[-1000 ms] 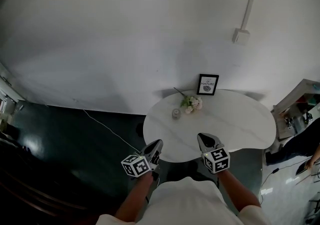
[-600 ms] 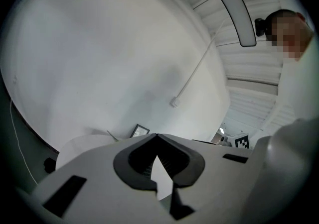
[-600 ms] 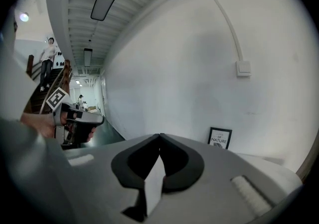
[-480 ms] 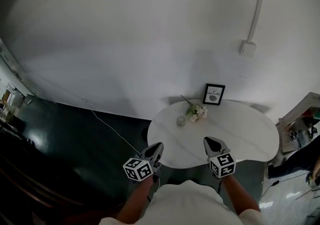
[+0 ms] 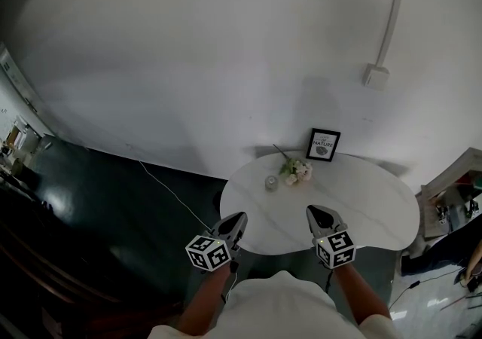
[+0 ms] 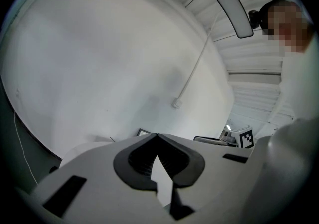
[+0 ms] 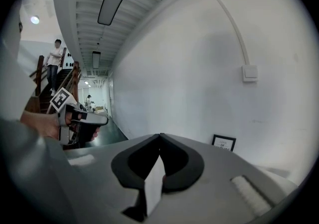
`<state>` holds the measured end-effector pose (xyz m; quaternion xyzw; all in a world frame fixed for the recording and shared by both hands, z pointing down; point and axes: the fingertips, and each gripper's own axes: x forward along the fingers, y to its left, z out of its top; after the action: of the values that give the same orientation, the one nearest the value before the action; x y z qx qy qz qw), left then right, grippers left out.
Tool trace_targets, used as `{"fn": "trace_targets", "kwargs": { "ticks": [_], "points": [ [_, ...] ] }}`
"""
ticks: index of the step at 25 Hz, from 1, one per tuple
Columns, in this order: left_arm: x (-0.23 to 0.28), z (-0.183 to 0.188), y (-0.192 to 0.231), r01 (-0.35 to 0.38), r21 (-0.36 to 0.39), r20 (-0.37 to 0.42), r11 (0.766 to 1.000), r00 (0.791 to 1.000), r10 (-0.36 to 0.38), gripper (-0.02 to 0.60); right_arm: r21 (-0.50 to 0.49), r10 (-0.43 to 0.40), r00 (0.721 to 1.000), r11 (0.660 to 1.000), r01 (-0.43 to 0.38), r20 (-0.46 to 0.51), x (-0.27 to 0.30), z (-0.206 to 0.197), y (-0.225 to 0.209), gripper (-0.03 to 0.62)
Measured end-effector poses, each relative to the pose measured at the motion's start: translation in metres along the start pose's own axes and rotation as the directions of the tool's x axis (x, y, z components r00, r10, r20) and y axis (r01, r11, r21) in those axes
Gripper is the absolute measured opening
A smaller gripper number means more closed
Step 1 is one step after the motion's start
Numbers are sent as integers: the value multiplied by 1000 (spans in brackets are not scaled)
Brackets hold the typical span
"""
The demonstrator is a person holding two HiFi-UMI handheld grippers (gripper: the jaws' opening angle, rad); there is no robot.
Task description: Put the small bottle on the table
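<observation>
A small clear bottle (image 5: 271, 182) stands on the round white table (image 5: 361, 209), just left of a bunch of pale flowers (image 5: 295, 170). My left gripper (image 5: 235, 222) hovers at the table's near left edge, shut with nothing in it. Over the near edge my right gripper (image 5: 315, 213) is also shut and empty. In the left gripper view the jaws (image 6: 157, 136) meet at their tips; the right gripper (image 6: 240, 138) shows beside them. The right gripper view shows its jaws (image 7: 160, 136) closed, with the left gripper (image 7: 75, 118) at the left.
A black picture frame (image 5: 324, 144) leans on the white wall behind the flowers. A cable (image 5: 169, 193) runs over the dark floor left of the table. A conduit and wall box (image 5: 375, 76) sit above. A person (image 5: 461, 232) is at the right edge; a staircase (image 7: 50, 76) lies far left.
Both grippers have lifted slightly and stay shut. The head view has tilted up, so more wall shows and the table sits a little further right.
</observation>
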<state>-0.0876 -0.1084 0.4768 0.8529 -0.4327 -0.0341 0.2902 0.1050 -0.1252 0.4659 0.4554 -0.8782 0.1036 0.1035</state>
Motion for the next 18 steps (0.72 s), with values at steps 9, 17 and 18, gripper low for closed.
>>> {"fn": "trace_targets", "kwargs": {
  "ticks": [9,17,18],
  "points": [
    [-3,-2,-3,-8,3,1,1000,1000,8,5,7,2,1000,1000,-2,0,-5,-3,-1,11],
    [-4,-3,-5,-9,4,-6,1000,1000,9,5,19,-9,1000,1000,10,-16,-8,-8,-2,11],
    [-4,-4,-5,-9,3,-8,1000,1000,9,5,21,-9,1000,1000,9,-15,-7,-9,-2,11]
  ]
}}
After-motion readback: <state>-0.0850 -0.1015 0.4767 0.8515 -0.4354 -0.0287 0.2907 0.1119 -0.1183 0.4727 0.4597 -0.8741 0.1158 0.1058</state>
